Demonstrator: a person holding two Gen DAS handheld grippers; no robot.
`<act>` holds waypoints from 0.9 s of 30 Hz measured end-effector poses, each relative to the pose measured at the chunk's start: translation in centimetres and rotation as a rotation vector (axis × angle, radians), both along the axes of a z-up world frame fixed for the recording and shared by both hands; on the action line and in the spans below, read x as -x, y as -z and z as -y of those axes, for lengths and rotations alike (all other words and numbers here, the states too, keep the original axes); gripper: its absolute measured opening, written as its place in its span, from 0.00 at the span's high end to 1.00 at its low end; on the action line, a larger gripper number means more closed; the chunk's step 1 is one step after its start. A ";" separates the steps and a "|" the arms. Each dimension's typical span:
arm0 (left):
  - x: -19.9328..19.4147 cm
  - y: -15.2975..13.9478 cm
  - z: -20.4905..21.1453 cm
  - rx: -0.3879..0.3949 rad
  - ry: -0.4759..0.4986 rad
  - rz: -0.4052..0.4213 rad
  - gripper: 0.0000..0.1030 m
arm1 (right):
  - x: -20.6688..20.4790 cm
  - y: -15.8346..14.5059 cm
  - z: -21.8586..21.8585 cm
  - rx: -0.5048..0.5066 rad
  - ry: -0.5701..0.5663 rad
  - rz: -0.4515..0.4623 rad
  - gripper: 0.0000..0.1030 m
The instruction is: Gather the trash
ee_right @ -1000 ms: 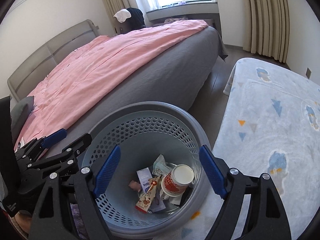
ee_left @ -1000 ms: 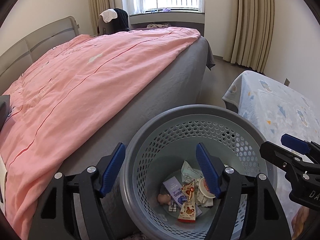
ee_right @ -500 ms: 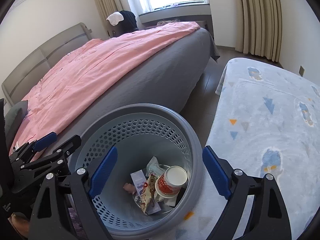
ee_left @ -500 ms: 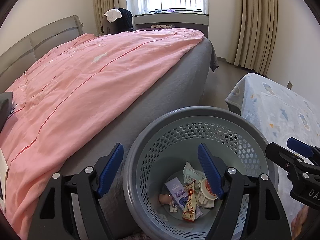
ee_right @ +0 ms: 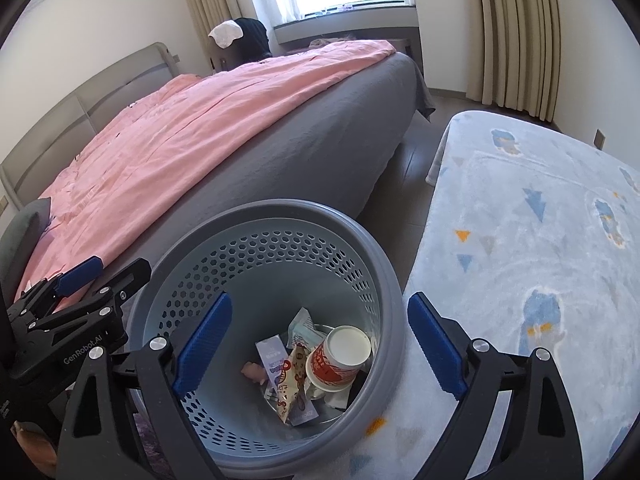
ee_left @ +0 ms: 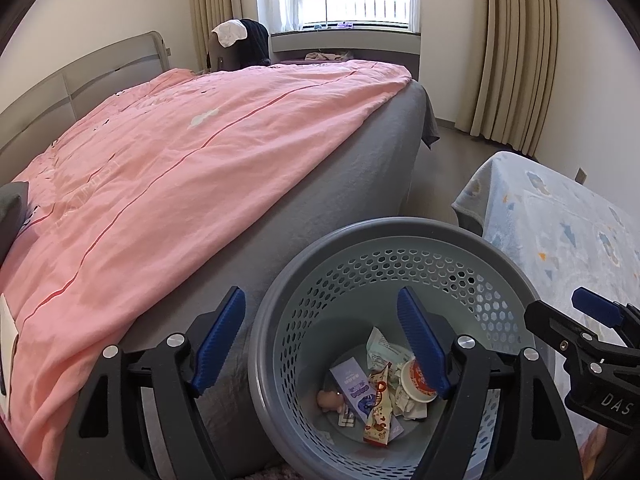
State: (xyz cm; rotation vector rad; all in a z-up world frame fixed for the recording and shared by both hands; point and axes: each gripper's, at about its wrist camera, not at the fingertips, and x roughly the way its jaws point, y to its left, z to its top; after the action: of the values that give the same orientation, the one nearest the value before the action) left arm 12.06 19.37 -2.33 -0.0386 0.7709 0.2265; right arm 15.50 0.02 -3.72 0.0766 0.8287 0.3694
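I hold both grippers above the grey perforated trash basket (ee_left: pixel 400 240), which stands on the floor against the side of the bed (ee_left: pixel 352 184), with the pale blue rug (ee_right: pixel 540 240) at its 3 o'clock. The left gripper (ee_left: pixel 322 334) has its jaws apart and empty, straddling the basket's near left rim; the right gripper (ee_right: pixel 320 340) likewise has its jaws wide apart and empty, one finger over the basket's interior, the other outside its right rim. The collected trash lies at the basket bottom: a red-and-white paper cup (ee_right: pixel 340 356) on its side, a snack wrapper (ee_right: pixel 290 384), a small purple carton (ee_left: pixel 354 388), crumpled paper (ee_left: pixel 384 346) and a small pink item (ee_left: pixel 328 400) at 9 o'clock of the pile. In my judgement, collection looks near complete. Risks: lowering either gripper could catch the rim and tip the light basket toward the rug, spilling its contents; the two grippers sit near each other and could collide.
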 end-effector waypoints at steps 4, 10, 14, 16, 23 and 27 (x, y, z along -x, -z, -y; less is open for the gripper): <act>0.0 -0.1 0.1 -0.006 -0.003 0.003 0.24 | 0.0 0.1 0.0 0.002 0.003 0.001 0.14; 0.1 -0.1 0.2 -0.010 -0.005 0.003 0.23 | 0.1 0.1 0.0 0.007 0.005 0.004 0.14; 0.1 -0.1 0.1 -0.011 -0.012 0.001 0.21 | 0.2 0.1 0.0 0.024 0.014 0.014 0.14; 0.1 -0.1 0.1 -0.010 -0.017 0.003 0.21 | 0.3 0.2 0.0 0.032 0.018 0.018 0.13; 0.2 -0.1 0.0 -0.017 -0.025 0.005 0.20 | 0.5 0.3 -0.2 0.067 0.030 0.030 0.13; 0.2 0.0 0.0 -0.016 -0.025 0.000 0.18 | 0.5 0.3 -0.3 0.086 0.038 0.037 0.13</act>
State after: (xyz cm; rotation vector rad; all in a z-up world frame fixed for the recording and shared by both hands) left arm 11.83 19.41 -2.31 -0.0329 0.7689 0.2569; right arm 14.97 0.36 -4.07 0.0052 0.8044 0.2983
